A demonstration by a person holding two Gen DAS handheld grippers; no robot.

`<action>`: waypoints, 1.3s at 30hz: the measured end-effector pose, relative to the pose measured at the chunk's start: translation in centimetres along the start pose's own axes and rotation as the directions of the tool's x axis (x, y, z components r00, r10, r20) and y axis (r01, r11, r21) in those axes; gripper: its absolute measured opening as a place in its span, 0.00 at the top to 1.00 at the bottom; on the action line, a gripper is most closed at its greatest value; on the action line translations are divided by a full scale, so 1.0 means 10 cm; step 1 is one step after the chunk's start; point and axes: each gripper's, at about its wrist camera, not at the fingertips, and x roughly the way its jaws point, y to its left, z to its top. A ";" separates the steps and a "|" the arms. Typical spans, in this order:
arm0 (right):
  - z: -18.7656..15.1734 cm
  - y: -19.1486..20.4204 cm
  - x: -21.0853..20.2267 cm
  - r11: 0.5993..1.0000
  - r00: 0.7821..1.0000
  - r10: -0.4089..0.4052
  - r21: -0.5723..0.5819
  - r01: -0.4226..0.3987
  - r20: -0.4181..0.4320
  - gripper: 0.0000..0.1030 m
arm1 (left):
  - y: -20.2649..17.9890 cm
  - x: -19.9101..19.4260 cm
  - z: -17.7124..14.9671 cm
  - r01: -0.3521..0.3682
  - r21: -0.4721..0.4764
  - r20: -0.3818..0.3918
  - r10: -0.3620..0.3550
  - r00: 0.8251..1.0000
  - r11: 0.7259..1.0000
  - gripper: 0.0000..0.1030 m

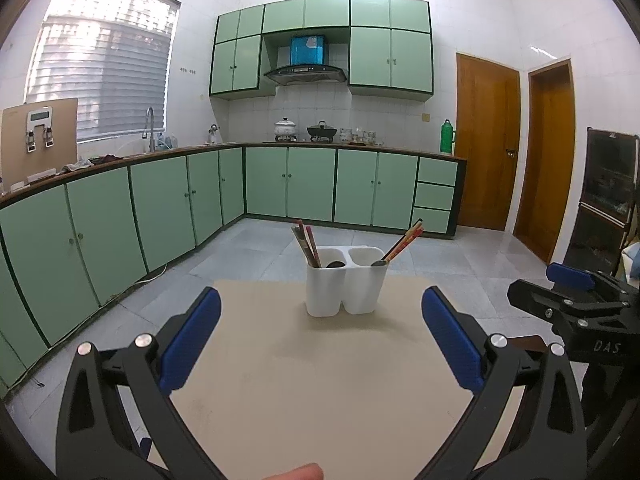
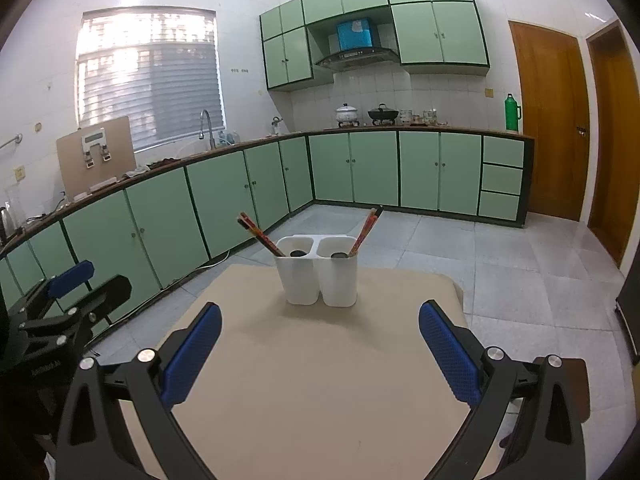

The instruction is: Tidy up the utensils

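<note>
Both the left gripper [image 1: 320, 332] and right gripper [image 2: 320, 344] gape wide and empty, white holder [image 1: 346, 286] upright at 12 o'clock, neither obviously nearer.

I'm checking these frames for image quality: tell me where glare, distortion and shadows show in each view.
Left wrist view: window blown out by daylight, fisheye bends the counter line, soft shadow beside the white utensil holder on the table. Right wrist view: stronger window glare, dark rounded corners, holder sharp, glare on the floor tiles by the doors.
</note>
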 end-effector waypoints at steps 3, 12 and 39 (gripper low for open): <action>-0.03 0.02 -0.07 1.000 1.000 -0.002 -0.004 0.002 0.006 0.06 | 0.00 -0.09 -0.01 -0.003 -0.004 0.007 0.003 1.000 1.000 0.05; -0.06 0.11 -0.24 1.000 1.000 0.000 -0.023 0.000 0.026 0.06 | -0.05 -0.27 -0.02 0.002 0.011 0.026 -0.002 1.000 1.000 0.05; -0.02 0.29 -0.38 0.998 0.998 0.015 -0.064 -0.011 0.058 0.06 | -0.05 -0.45 -0.04 -0.003 0.015 0.051 0.002 0.999 1.000 0.05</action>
